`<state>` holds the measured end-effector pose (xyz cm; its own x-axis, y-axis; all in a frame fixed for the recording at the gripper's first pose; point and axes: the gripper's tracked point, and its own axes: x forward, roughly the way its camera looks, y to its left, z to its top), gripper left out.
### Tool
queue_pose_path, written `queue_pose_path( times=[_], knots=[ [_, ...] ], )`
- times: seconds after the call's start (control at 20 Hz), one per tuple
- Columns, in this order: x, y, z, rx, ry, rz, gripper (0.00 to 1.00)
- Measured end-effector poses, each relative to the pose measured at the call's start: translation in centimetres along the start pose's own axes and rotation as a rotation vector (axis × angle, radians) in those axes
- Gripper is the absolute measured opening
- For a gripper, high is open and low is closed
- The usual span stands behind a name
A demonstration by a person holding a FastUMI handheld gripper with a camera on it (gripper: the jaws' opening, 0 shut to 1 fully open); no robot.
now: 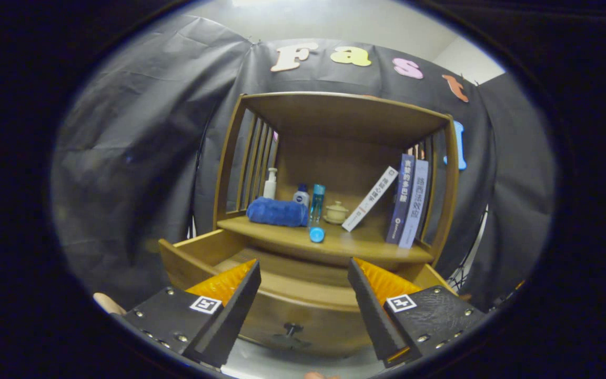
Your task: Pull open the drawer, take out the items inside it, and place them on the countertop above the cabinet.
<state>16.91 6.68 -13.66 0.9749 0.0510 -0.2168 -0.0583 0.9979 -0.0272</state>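
Drawer open, tool empty and held back above the drawer front.

We read the tool as spread wide, nothing between its fingers. The drawer stands pulled out just ahead of and below the fingers, its knob low between them. We cannot see any items inside from here; the inside is partly hidden behind the fingers. Beyond the fingers, on the table above the drawer, lie a blue bottle on its side, a folded blue towel, a small lidded cup and some books. Our judgement: the pull is done and the take-out step is in hand; next we would tip the tool down into the drawer to check for what remains.
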Motion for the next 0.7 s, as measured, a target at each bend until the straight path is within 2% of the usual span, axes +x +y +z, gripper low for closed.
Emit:
queue_pose_path(
  times=[0.3, 0.7],
  knots=[
    [-0.5, -1.1, -6.0, 0.059, 0.087, -0.079, 0.98],
    [1.2, -1.2, -8.3, 0.024, 0.095, -0.145, 0.98]
  ],
)
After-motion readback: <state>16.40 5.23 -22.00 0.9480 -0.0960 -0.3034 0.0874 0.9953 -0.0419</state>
